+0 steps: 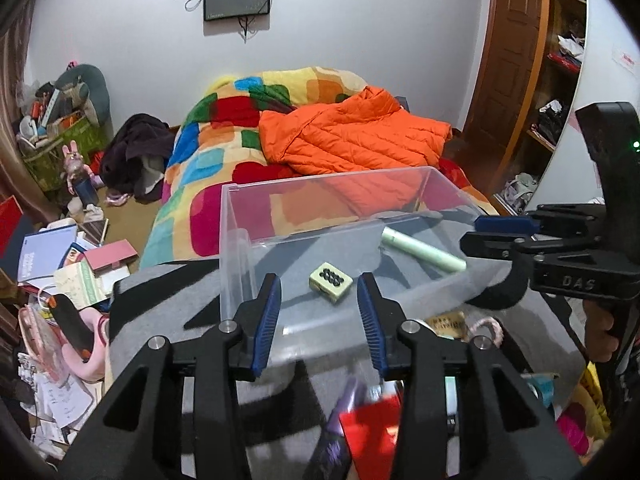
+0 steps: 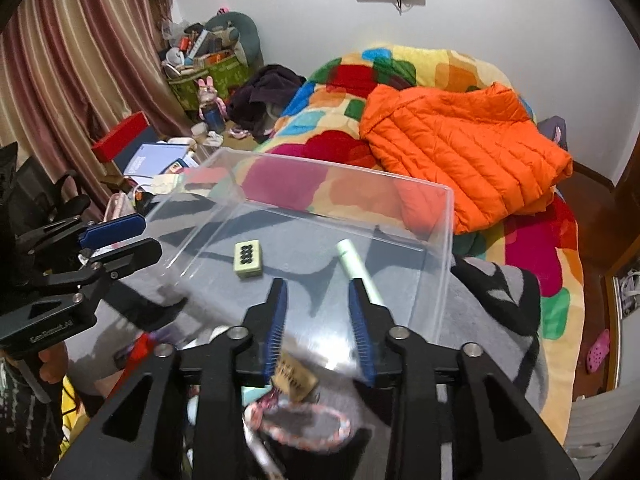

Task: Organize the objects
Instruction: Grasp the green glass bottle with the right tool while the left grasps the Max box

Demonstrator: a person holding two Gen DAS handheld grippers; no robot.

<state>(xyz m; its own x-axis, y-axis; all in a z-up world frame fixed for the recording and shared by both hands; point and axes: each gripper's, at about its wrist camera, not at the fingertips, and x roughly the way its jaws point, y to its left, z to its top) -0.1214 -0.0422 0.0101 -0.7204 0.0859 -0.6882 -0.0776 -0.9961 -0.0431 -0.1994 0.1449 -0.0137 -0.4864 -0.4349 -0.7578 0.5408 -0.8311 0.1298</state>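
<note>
Holding both my left gripper (image 1: 318, 300) and right gripper (image 2: 318, 304) a little spread with nothing pinched, I hover at the clear box (image 1: 236, 240). The little green block (image 1: 331, 279) and green tube (image 1: 424, 250) lie inside it. I think I should reach low for the next thing near the box and pinch it gently.

**Black hand-held grippers with blue ribbed pads**

The left hand-held gripper (image 1: 319, 292) and the right hand-held gripper (image 2: 318, 298) look alike: matte black angular arms with triangular cut-outs, round silver screws at the pivots, and blue ribbed pads (image 1: 267, 322) lining the inner faces of the fingers. Raised letters mark each body's side. A green light (image 1: 636, 145) glows on the right one's upright black housing.
</note>
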